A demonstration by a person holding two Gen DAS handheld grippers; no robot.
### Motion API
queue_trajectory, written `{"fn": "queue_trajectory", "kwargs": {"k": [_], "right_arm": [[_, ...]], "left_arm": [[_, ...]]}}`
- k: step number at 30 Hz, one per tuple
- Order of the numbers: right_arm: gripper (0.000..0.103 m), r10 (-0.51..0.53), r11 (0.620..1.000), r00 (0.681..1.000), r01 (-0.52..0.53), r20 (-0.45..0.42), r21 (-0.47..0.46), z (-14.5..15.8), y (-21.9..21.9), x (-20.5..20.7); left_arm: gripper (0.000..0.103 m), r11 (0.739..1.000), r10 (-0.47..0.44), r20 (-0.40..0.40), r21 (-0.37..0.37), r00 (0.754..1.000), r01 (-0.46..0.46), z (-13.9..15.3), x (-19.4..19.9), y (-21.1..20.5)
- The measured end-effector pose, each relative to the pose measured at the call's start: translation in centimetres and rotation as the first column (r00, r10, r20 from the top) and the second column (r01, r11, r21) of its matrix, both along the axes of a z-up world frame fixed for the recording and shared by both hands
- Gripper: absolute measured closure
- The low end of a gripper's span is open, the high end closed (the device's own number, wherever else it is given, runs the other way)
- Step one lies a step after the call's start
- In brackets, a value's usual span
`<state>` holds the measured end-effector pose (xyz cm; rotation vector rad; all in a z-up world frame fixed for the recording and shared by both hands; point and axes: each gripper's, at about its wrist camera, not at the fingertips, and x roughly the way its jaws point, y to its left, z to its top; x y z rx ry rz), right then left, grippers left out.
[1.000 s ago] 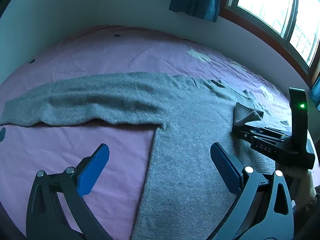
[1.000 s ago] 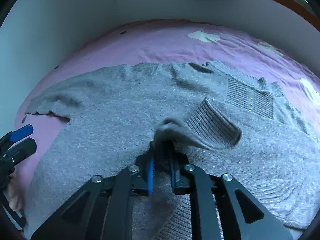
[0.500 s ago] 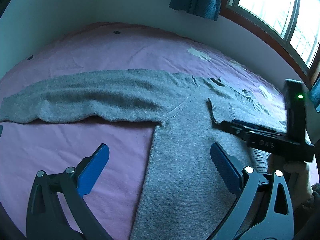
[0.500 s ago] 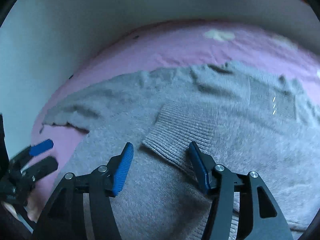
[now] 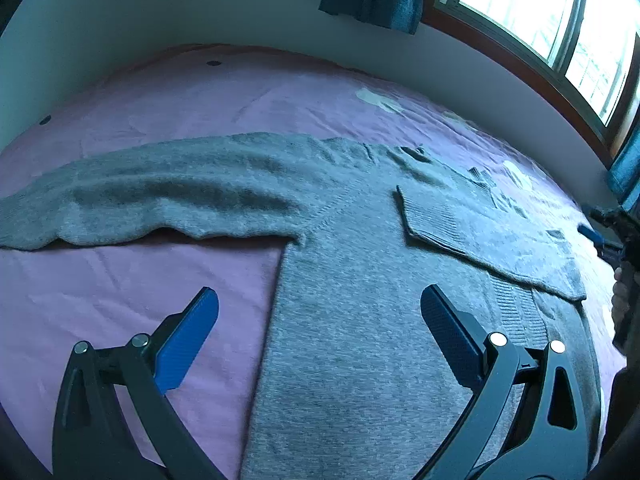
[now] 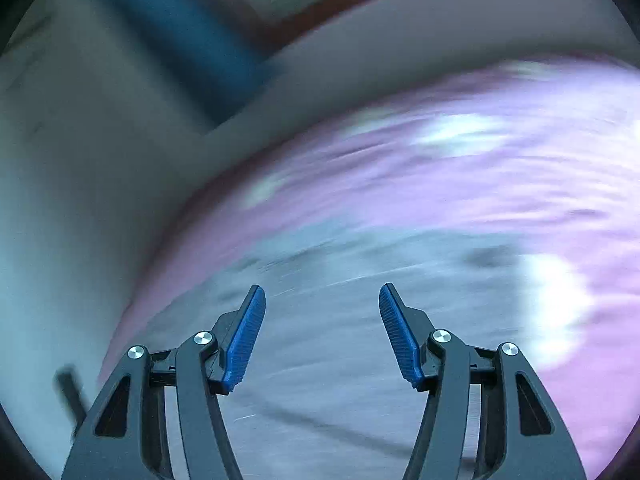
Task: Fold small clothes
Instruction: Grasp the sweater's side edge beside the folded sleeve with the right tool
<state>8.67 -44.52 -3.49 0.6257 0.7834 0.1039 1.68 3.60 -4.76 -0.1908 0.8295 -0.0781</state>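
**Grey sweater flat on pink bed, one sleeve folded in, both tongs apart and empty**

Far left: the sweater's left sleeve (image 5: 152, 196) lies stretched out straight across the pink bedsheet (image 5: 120, 280), running toward the left edge, cuff end cut off by the frame. Small dark dots on the sheet further back near the white wall (image 5: 200, 8).

Near left to centre: left gripper (image 5: 320, 320) hangs over the near side edge of the grey sweater (image 5: 360, 320), jaws wide apart, nothing between them. Left blue pad sits over bare sheet, right pad over the sweater body. No contact with the cloth visible.

Centre: sweater body lies flat, hem toward the near side, collar toward the far side. The right sleeve (image 5: 480, 232) is folded across the chest, ribbed cuff (image 5: 428, 212) resting flat on the body around mid-chest.

Right: right gripper (image 6: 322, 336), seen in its own view, has jaws apart and empty; they have just been opening, nothing between them. That view is heavily motion-blurred: grey knit below the pads, pink sheet beyond, wall and teal curtain (image 6: 180, 40) at the far left. In the left view, only a dark sliver of it with a blue tip and a hand (image 5: 622, 300) show at the far right edge, off the sweater.

Far right: window (image 5: 540, 20) with brown frame, teal curtains beside it.
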Motion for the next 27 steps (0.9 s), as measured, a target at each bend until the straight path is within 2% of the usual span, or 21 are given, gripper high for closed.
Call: {"fn": "queue_trajectory", "kwargs": {"k": [2,6,7,8,9,10,16,19,21,23,25,26,27], "right_arm": [[0.044,-0.079,0.996,0.994,0.081,-0.081,0.033,-2.5,-3.6,0.9],[0.045,-0.062,0.992,0.986,0.077,-0.156,0.096,-5.7,-5.1,3.4],[0.049,-0.06,0.991,0.985,0.078,-0.162,0.107,-6.2,-5.1,4.0],[0.059,-0.064,0.991,0.984,0.082,-0.166,0.104,-6.6,-5.2,4.4],[0.085,-0.065,0.993,0.983,0.081,-0.173,0.088,-6.9,-5.1,5.0],[0.096,-0.053,0.993,0.98,0.072,-0.193,0.092,-7.4,-5.5,5.4],[0.094,-0.043,0.977,0.985,0.076,-0.165,0.197,-8.0,-7.3,4.7],[0.09,-0.02,0.971,0.988,0.056,-0.153,0.231,-7.7,-7.4,2.8],[0.082,0.015,0.97,0.99,0.02,-0.141,0.244,-7.5,-6.9,1.1],[0.082,0.048,0.968,0.988,-0.01,-0.145,0.249,-7.5,-6.4,-0.1],[0.083,0.07,0.977,0.982,-0.032,-0.173,0.211,-7.8,-5.6,-1.1],[0.092,0.066,0.983,0.982,-0.034,-0.175,0.181,-7.8,-5.5,-1.4],[0.094,0.065,0.985,0.983,-0.035,-0.171,0.169,-7.8,-5.5,-1.7]], "left_arm": [[0.002,1.0,-0.003,-0.002,0.007,1.0,0.003,-0.1,0.1,-0.3],[0.002,1.0,0.001,-0.017,0.019,1.0,0.0,-0.6,0.2,-0.8],[0.002,1.0,0.004,-0.02,0.02,1.0,-0.003,-0.7,0.2,-0.8],[0.002,1.0,0.006,-0.023,0.021,1.0,-0.006,-0.8,0.3,-0.8],[0.002,1.0,0.01,-0.027,0.023,1.0,-0.009,-0.9,0.3,-0.9],[0.002,1.0,0.012,-0.028,0.024,1.0,-0.011,-0.9,0.4,-0.9],[0.002,1.0,0.012,-0.045,0.028,0.999,-0.011,-1.5,0.6,-0.8],[0.002,1.0,0.015,-0.047,0.022,0.999,-0.014,-1.6,0.5,-0.5],[0.002,1.0,0.015,-0.043,0.021,0.999,-0.015,-1.6,0.5,-0.4],[0.002,1.0,0.016,-0.043,0.02,0.999,-0.015,-1.6,0.5,-0.5],[0.002,1.0,0.018,-0.046,0.019,0.999,-0.017,-1.7,0.5,-0.4],[0.002,1.0,0.019,-0.048,0.02,0.999,-0.018,-1.8,0.5,-0.4],[0.002,1.0,0.021,-0.051,0.021,0.998,-0.02,-1.9,0.5,-0.4]]}}
